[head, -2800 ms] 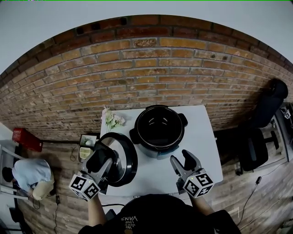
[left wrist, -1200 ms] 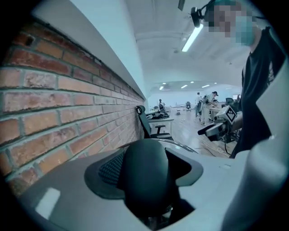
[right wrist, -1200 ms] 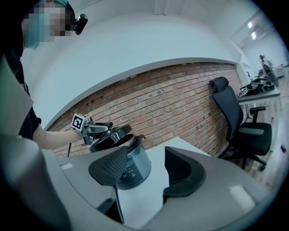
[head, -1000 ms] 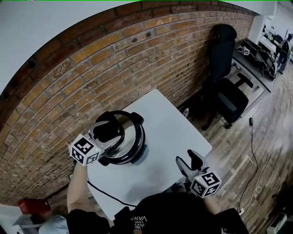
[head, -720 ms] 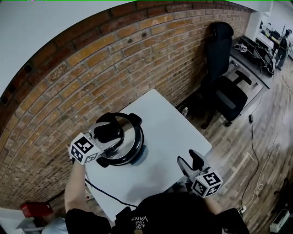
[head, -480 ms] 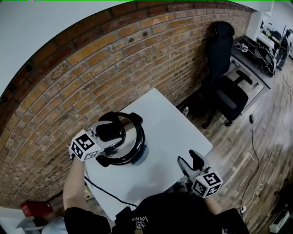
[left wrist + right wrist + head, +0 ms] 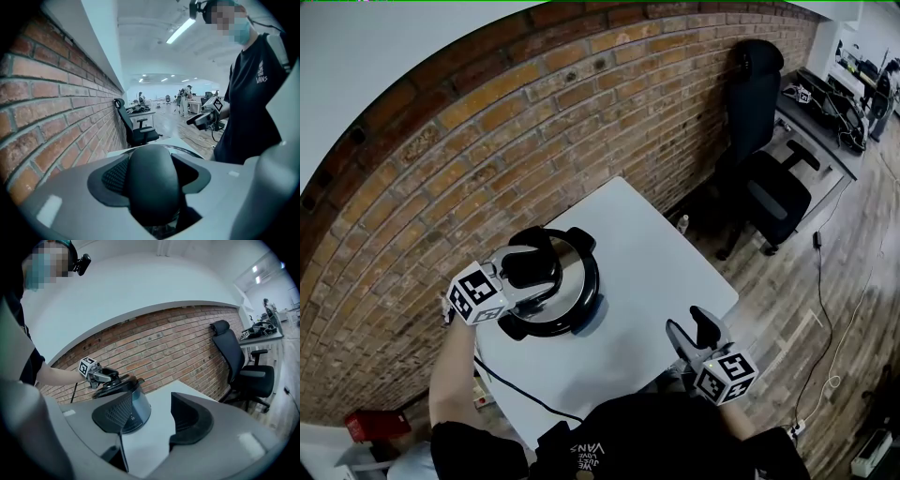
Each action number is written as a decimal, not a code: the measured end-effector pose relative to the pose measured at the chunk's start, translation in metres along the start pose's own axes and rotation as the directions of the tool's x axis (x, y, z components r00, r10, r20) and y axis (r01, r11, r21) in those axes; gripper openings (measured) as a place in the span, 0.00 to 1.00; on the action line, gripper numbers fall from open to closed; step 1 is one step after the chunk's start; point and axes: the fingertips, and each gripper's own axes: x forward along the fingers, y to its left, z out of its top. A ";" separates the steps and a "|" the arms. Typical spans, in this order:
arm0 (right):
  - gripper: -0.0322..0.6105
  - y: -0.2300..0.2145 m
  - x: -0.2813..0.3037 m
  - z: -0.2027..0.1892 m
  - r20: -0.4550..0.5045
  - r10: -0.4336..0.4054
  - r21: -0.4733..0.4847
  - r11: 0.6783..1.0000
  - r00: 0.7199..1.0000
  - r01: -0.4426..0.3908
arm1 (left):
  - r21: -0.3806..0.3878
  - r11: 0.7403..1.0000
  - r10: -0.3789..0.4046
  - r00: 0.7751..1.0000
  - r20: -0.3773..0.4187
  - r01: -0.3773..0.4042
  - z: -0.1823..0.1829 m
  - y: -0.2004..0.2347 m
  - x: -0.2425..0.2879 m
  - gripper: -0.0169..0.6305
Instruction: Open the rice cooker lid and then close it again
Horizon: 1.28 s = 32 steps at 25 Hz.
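The rice cooker (image 7: 581, 314) stands at the left of the white table (image 7: 652, 248), with its steel and black lid (image 7: 567, 281) lying on top of it. My left gripper (image 7: 534, 272) reaches in from the left and is shut on the lid's black handle (image 7: 531, 265). In the left gripper view that rounded handle (image 7: 152, 180) fills the gap between the pads (image 7: 114, 176). My right gripper (image 7: 689, 328) hangs open and holds nothing at the table's near edge, well to the right of the cooker. From the right gripper view (image 7: 150, 420) the cooker (image 7: 138, 411) is seen side-on behind the left pad.
A brick wall (image 7: 534, 122) runs close behind the table. A black office chair (image 7: 769, 187) stands on the wooden floor beyond the table's right corner. A black cable (image 7: 520, 398) hangs off the table's near left side. The person's torso (image 7: 253, 103) shows at the right.
The lid, earlier held beside the open pot on the table, now sits on the cooker. Over the last second the left gripper tilted slightly on the handle. The right gripper kept still.
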 end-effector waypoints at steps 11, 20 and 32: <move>0.46 0.019 0.015 -0.003 -0.025 0.077 -0.005 0.997 0.997 -0.077 | -0.048 0.997 0.053 0.998 -0.037 -0.055 -0.003 0.002 0.002 0.46; 0.46 0.034 0.031 -0.002 -0.037 0.164 -0.013 0.986 0.986 -0.165 | -0.160 0.962 0.211 0.974 -0.084 -0.223 -0.006 0.012 0.000 0.46; 0.46 0.041 0.048 0.005 -0.060 0.271 -0.034 0.961 0.961 -0.273 | -0.278 0.859 0.401 0.903 -0.153 -0.429 -0.011 0.022 -0.003 0.46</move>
